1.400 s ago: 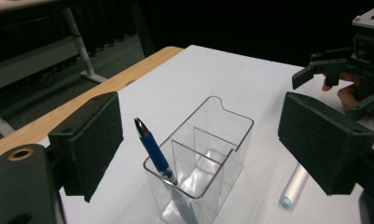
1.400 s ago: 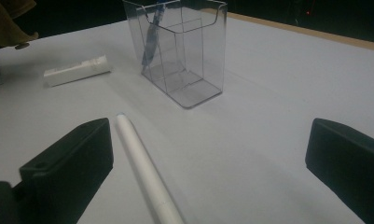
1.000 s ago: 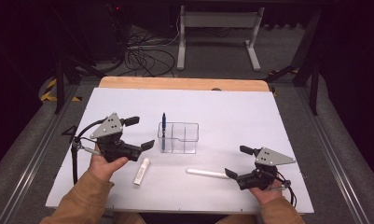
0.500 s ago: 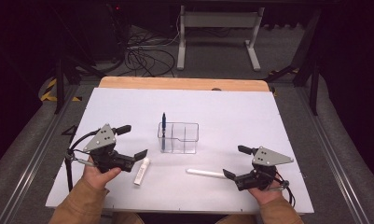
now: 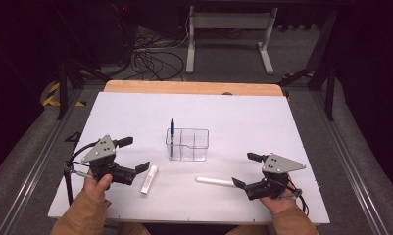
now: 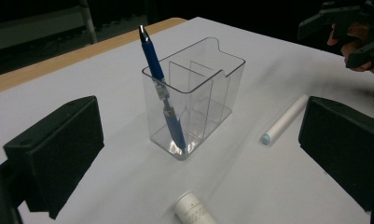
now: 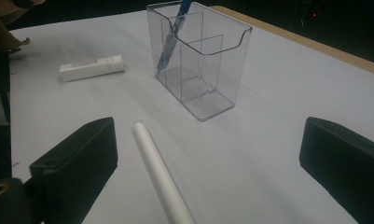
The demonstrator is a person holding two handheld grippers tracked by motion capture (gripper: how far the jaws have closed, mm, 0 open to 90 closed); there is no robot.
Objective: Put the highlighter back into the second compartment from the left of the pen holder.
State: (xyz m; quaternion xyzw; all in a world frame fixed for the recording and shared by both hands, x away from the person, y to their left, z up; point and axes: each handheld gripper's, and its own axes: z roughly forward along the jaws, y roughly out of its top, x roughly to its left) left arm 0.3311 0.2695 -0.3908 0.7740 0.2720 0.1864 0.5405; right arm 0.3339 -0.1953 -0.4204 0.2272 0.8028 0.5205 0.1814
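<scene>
Both tongs stand wide open and hold nothing. Left gripper (image 5: 136,155) hangs low over the white table (image 5: 243,112) at about eight o'clock from the clear organizer (image 5: 187,145), with the short white tube (image 5: 149,179) lying just beside its lower jaw. Right gripper (image 5: 244,170) sits at about four o'clock from the organizer; its jaws have just been closing a little, and the near end of the long white pen (image 5: 214,181) lies just inside its left jaw, untouched by either pad.

A blue pen (image 5: 172,137) already leans in the organizer's left compartment, so the step in hand is probably picking up the two white things and dropping them in too.

To do it well, the right gripper should shift toward nine o'clock so the white pen (image 7: 160,177) sits midway between the jaws, then sink until the pads straddle its barrel before closing. A grip near the middle should keep it from tipping. The left gripper should line its jaws across the tube (image 6: 192,213), not along it. The organizer (image 6: 194,95) looks light, so entry from straight above an empty compartment avoids knocking it.
</scene>
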